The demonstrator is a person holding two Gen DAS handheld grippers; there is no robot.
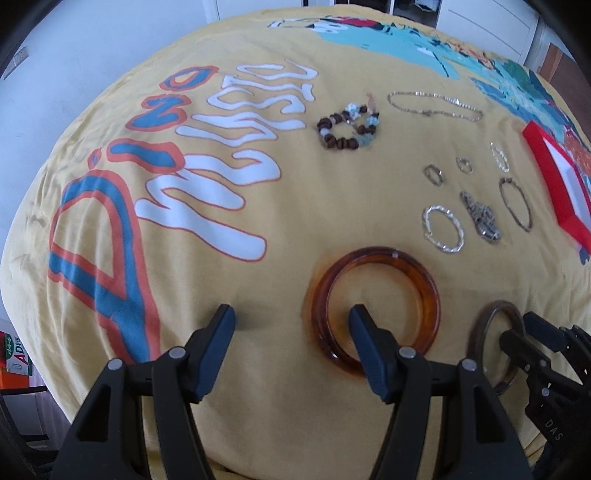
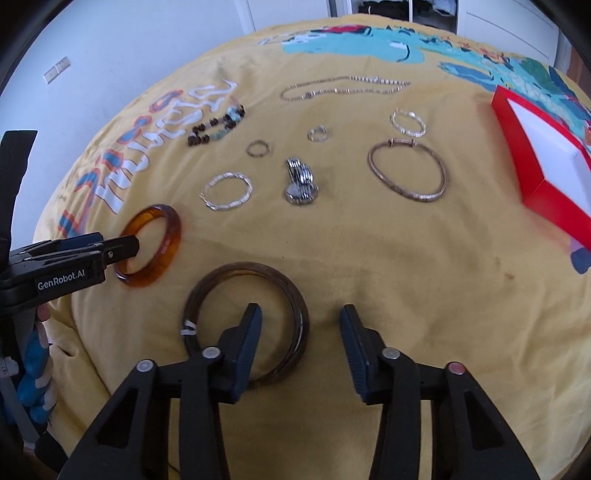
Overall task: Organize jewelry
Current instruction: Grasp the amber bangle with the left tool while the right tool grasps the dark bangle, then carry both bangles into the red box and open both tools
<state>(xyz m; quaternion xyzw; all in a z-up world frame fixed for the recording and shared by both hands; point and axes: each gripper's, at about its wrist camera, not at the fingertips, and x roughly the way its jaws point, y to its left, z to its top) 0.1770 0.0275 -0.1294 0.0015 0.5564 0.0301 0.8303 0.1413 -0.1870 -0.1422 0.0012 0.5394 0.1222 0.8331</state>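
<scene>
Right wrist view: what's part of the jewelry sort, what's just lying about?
Job:
amber bangle
dark bangle
watch
chain necklace
bead bracelet
red box

Lying about:
yellow printed cloth
wall switch

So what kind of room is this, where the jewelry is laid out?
Probably a bedroom at home: the jewelry lies on a soft yellow printed cover like a bed's, with white closet doors behind and a wall switch.

You can read "GenRobot.AI" in white on the side of the left tool (image 2: 122, 248), at the left edge of the right wrist view. The yellow cloth (image 1: 258, 314) carries big letters reading "Dino". A green-and-white carton (image 1: 16, 356) at far left shows "AD".
</scene>
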